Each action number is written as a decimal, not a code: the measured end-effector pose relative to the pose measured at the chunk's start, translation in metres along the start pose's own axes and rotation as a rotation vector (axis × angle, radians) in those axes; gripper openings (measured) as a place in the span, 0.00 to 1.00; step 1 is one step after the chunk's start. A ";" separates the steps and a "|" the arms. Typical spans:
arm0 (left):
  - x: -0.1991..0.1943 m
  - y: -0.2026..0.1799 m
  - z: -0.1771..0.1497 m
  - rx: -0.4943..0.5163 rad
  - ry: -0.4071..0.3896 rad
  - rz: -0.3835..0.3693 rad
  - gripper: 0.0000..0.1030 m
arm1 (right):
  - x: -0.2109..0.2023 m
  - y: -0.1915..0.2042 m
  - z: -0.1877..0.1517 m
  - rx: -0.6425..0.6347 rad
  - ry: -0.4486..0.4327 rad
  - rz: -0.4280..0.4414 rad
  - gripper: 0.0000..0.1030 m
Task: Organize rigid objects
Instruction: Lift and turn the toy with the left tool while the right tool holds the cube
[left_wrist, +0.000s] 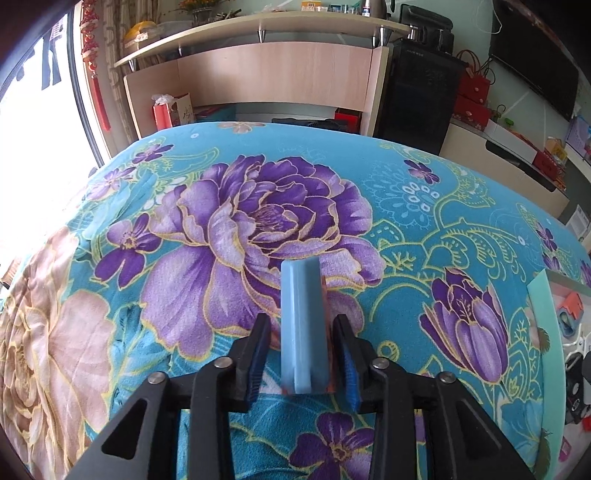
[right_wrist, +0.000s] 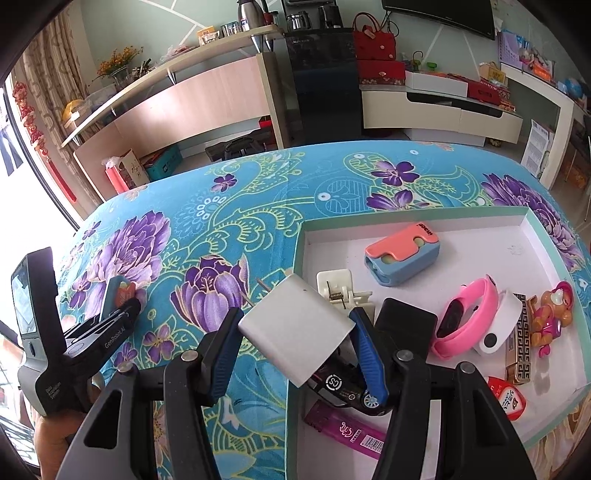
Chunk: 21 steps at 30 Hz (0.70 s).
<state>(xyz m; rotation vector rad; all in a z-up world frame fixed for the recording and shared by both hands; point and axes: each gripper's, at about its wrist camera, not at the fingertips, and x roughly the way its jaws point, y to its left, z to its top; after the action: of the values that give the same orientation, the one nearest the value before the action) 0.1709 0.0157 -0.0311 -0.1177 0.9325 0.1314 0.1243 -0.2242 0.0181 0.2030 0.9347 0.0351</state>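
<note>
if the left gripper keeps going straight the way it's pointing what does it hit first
Probably the blue block already lying between the left gripper's open jaws, then the floral cloth beneath it. Depth is hard to judge.
</note>
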 end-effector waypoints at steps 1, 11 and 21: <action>-0.001 0.003 0.000 -0.012 0.004 0.011 0.79 | 0.000 -0.001 0.000 0.002 -0.002 -0.001 0.58; -0.016 0.015 -0.002 -0.007 -0.042 0.139 0.83 | -0.002 -0.005 0.001 0.011 -0.004 0.010 0.58; 0.002 0.004 -0.002 0.046 -0.025 0.129 0.48 | -0.001 -0.004 0.001 0.008 0.001 0.010 0.58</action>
<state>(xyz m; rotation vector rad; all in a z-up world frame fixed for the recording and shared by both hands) 0.1700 0.0194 -0.0335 -0.0128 0.9176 0.2302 0.1248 -0.2287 0.0184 0.2150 0.9355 0.0402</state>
